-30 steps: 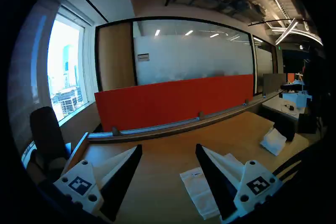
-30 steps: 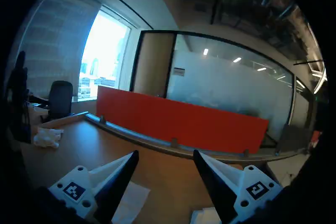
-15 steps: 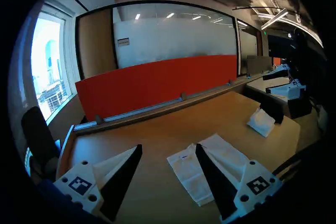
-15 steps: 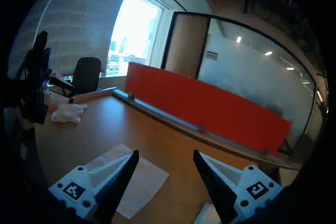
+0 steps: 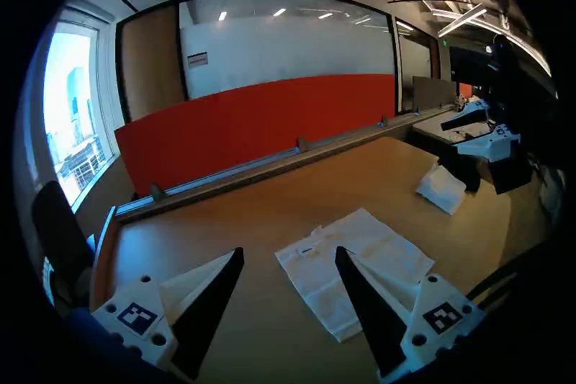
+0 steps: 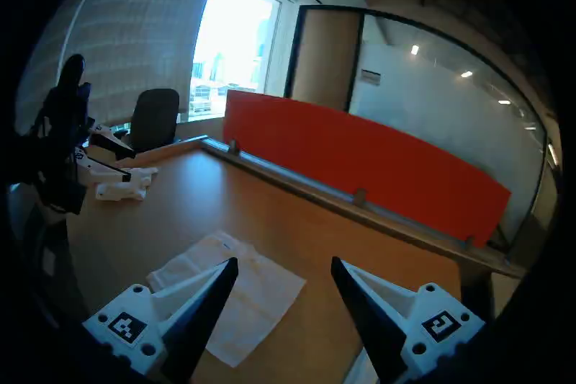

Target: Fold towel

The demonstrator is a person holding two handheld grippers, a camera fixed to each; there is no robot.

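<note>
Big wooden counter (image 5: 237, 240) runs up to the red divider (image 5: 252, 124) at its far edge. The towel (image 5: 353, 269) lies near the middle of it, spread flat in a single layer, probably so its edges are free to pinch. Nothing is folded yet. The left tongs (image 5: 288, 251) hang above the counter, wide apart and empty, with the towel just past the right-hand tip. The right tongs (image 6: 284, 261) are equally wide with nothing between them, looking down at the same towel (image 6: 237, 297). My read: both spread ready for a corner each. A crumpled white cloth (image 5: 441, 188) sits well off to the side, out of the way.
</note>
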